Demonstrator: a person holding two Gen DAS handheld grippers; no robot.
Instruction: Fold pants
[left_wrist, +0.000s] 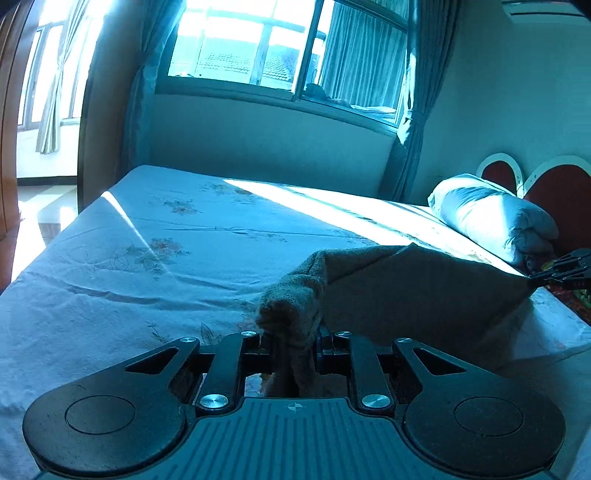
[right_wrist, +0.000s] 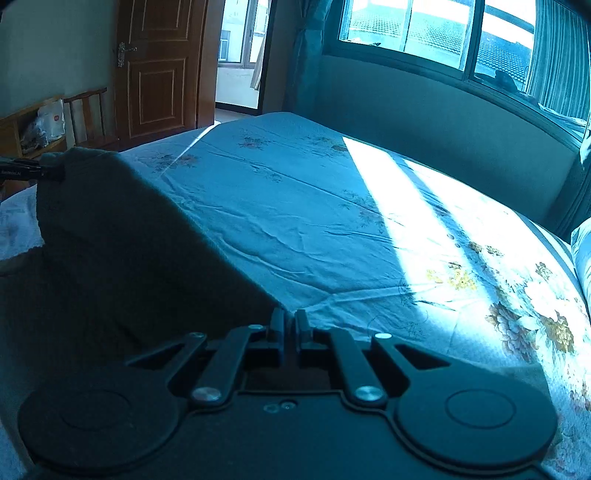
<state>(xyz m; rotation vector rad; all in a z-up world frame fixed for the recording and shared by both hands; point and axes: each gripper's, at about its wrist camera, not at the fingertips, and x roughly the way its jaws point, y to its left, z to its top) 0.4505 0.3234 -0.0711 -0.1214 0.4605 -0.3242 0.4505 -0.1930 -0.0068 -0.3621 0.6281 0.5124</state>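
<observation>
Bed (left_wrist: 155, 236) covered by a pale floral sheet (right_wrist: 295, 206), creased and crossed by a band of sunlight, a rolled light quilt (left_wrist: 491, 218) laid at the headboard end, brown pants (left_wrist: 417, 295) partly draped onto the sheet

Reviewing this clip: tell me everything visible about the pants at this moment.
The pants are a fuzzy, brownish, fleece-like fabric, dark in the shade. They are held up over the floral bed sheet, stretched as a taut panel between both grippers. The left gripper clamps a bunched corner; the right gripper pinches the other corner. The lower part drapes toward the bed's near side; where it ends is not visible.
</observation>
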